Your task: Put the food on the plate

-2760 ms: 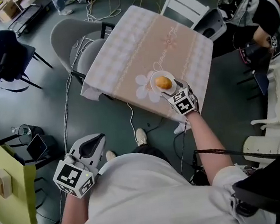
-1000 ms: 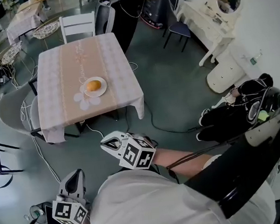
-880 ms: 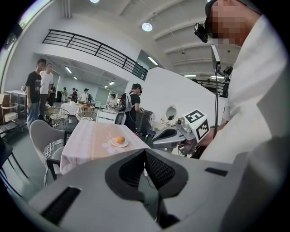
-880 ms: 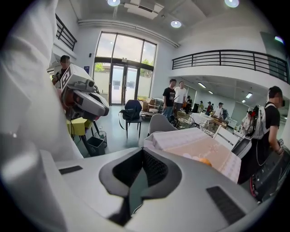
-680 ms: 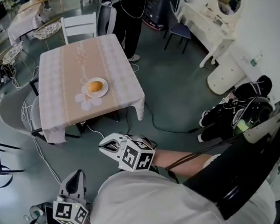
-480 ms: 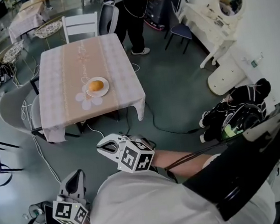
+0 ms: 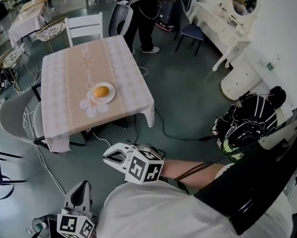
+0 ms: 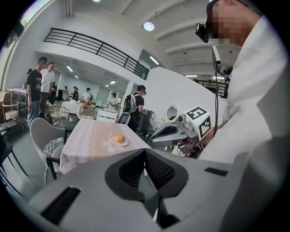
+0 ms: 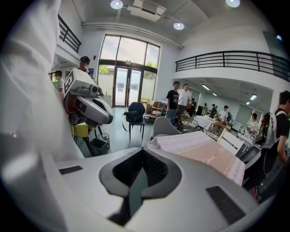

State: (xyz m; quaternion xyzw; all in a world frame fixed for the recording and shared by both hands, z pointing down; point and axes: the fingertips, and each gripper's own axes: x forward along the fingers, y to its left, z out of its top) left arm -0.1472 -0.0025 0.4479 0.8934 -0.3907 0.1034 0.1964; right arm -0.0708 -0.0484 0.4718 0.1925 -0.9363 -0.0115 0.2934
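Observation:
A round orange-brown piece of food (image 7: pixel 100 92) lies on a small white plate (image 7: pixel 109 97), on the table with a pink patterned cloth (image 7: pixel 68 66). Both grippers hang close to my body, well away from the table. In the head view the right gripper (image 7: pixel 112 156) points toward the table and the left gripper (image 7: pixel 83 187) is lower left. The left gripper view shows its own jaws (image 8: pixel 145 152) shut and empty, with the food (image 8: pixel 119 139) and the right gripper (image 8: pixel 156 135) beyond. The right gripper (image 9: pixel 142 153) is also shut on nothing.
A white chair (image 7: pixel 85 27) and a grey chair (image 7: pixel 14 118) stand by the table. A person in black (image 7: pixel 148 1) stands behind it. A white dressing table (image 7: pixel 222 16) is at the right, a dark striped bundle (image 7: pixel 247 123) lies on the floor, and cables (image 7: pixel 165 127) run across it.
The right gripper, earlier at the plate, now hangs near my body, far from the table. Over the last second both grippers have barely shifted. The person behind the table has stepped right.

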